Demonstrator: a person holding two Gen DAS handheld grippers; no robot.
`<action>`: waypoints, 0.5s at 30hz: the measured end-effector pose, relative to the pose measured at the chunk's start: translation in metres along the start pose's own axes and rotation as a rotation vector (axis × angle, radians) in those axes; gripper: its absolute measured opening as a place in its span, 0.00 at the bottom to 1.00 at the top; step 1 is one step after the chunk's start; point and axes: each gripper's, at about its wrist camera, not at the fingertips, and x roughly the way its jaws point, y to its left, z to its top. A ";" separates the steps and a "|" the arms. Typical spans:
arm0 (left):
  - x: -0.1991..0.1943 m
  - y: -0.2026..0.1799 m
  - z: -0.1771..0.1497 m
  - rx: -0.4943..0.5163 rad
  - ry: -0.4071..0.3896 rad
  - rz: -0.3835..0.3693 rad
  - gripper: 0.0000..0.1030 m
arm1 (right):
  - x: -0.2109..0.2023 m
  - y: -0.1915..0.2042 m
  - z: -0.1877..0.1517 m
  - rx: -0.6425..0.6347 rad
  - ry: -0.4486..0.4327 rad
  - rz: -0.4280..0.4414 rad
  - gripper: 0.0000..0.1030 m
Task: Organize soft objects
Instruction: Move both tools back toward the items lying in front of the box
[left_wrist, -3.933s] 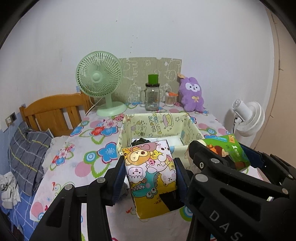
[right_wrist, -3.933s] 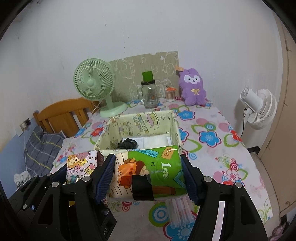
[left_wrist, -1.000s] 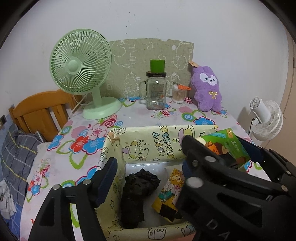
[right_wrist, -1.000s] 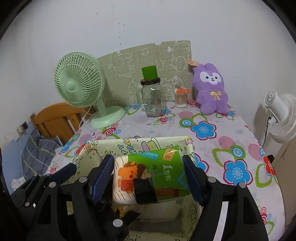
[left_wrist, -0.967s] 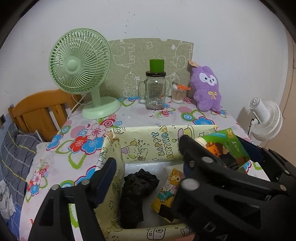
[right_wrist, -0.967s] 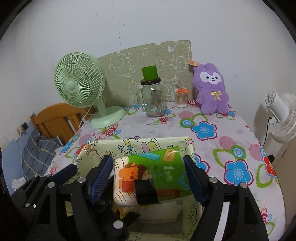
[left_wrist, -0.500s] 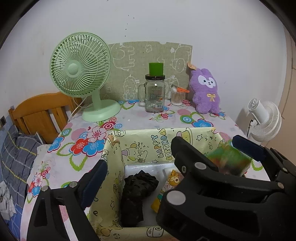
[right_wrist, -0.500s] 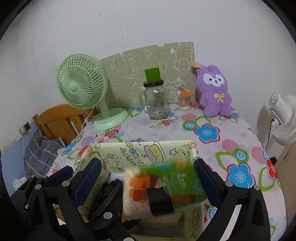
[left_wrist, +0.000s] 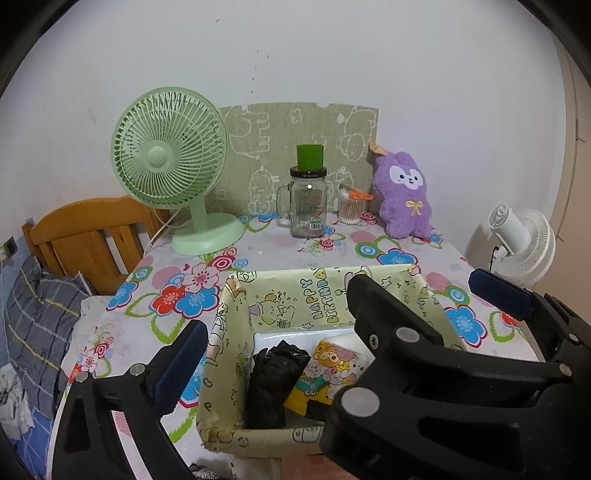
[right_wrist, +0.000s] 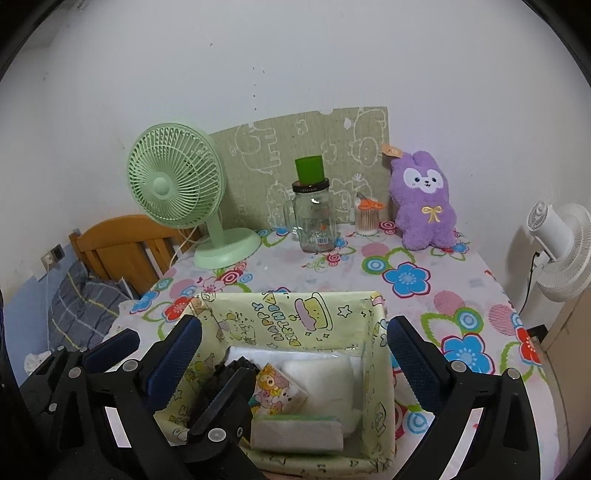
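A yellow-green paper box (left_wrist: 295, 295) (right_wrist: 280, 317) stands on the flowered table. In it lie a cartoon-print pack (left_wrist: 332, 373) (right_wrist: 277, 391), a black soft bundle (left_wrist: 273, 380) (right_wrist: 229, 373), a white pad (right_wrist: 325, 376) and a green pack (right_wrist: 295, 428) seen edge-on at the near wall. My left gripper (left_wrist: 295, 362) hangs over the box's left half, its jaws opening and touching nothing; its right finger is hidden. My right gripper (right_wrist: 293, 343) (left_wrist: 424, 291) is open above the box, empty. A purple plush rabbit (left_wrist: 404, 195) (right_wrist: 424, 199) sits at the back.
At the table's back stand a green desk fan (left_wrist: 170, 162) (right_wrist: 177, 192), a glass jar with a green lid (left_wrist: 308, 199) (right_wrist: 314, 218) and a cotton-swab holder (right_wrist: 365, 218). A white fan (right_wrist: 561, 251) is beyond the right edge. A wooden bed frame (left_wrist: 92, 229) and bedding lie left.
Both grippers have opened wide. The green pack left the right gripper and now lies in the box. Both grippers drew back and rose a little.
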 end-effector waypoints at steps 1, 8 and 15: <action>-0.004 -0.001 0.000 0.001 -0.004 -0.003 0.97 | -0.004 0.001 0.000 -0.003 -0.003 -0.003 0.99; -0.028 -0.003 -0.007 0.012 -0.028 -0.018 0.98 | -0.029 0.006 -0.004 -0.038 -0.007 -0.027 0.99; -0.050 -0.003 -0.011 0.015 -0.059 -0.025 1.00 | -0.055 0.014 -0.008 -0.059 -0.017 -0.050 0.99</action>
